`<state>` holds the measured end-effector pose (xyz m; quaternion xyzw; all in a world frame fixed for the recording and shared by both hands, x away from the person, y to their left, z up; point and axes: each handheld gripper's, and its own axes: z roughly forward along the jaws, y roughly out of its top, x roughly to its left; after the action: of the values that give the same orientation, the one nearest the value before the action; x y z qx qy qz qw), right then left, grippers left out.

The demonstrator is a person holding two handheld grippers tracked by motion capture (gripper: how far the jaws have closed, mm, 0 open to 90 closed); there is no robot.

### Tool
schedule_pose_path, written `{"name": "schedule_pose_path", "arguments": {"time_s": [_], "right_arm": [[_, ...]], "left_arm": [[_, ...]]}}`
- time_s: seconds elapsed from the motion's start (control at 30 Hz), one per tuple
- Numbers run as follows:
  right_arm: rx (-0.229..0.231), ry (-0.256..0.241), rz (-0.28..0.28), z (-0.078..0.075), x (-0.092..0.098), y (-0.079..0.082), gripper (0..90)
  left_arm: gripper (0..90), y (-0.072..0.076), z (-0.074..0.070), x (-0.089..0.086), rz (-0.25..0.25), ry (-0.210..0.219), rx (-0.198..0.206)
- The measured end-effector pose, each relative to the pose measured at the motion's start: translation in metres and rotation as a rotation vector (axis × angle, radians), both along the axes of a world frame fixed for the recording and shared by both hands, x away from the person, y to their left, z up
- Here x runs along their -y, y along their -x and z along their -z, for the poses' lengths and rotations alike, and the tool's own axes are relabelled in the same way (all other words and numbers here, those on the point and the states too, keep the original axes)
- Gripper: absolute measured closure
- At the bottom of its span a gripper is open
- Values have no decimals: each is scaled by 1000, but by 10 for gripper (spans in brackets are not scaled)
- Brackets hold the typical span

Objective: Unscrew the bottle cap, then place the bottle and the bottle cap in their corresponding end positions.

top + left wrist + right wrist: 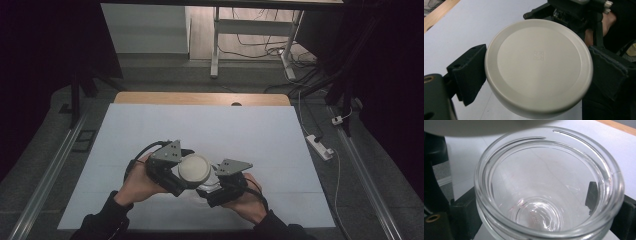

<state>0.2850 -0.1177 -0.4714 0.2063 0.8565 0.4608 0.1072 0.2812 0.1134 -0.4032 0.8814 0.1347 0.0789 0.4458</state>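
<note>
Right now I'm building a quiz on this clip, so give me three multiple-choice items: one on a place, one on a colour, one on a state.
1. Where is the lid?
A. flat on the table
B. between the left tongs
C. screwed on the jar

2. What colour is the lid?
A. off-white
B. red
C. black

3. What does the glass jar in the right tongs hold?
A. water
B. beans
C. nothing

Answers:
1 B, a black jaw presses each side of its rim.
2 A, it looks pale cream in the left gripper view.
3 C, its bare bottom shows through the open mouth.
</note>
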Motion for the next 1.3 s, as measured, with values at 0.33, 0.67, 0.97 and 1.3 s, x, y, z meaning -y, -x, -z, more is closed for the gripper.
{"name": "schedule_pose_path", "arguments": {"time_s": [0.33,0.67,0.97,1.3], "right_arm": [[3,-9,29,-4,6,-7,59],[1,-21,71,-9,13,-20,59],[0,-9,90,-7,11,-32,59],[0,-1,114,-5,5,-48,59]], "left_arm": [[79,6,6,-10,-20,9,-10],[79,12,14,-13,-20,15,-12],[79,15,27,-10,-13,15,-11],[78,18,43,-9,-16,23,-13]]}}
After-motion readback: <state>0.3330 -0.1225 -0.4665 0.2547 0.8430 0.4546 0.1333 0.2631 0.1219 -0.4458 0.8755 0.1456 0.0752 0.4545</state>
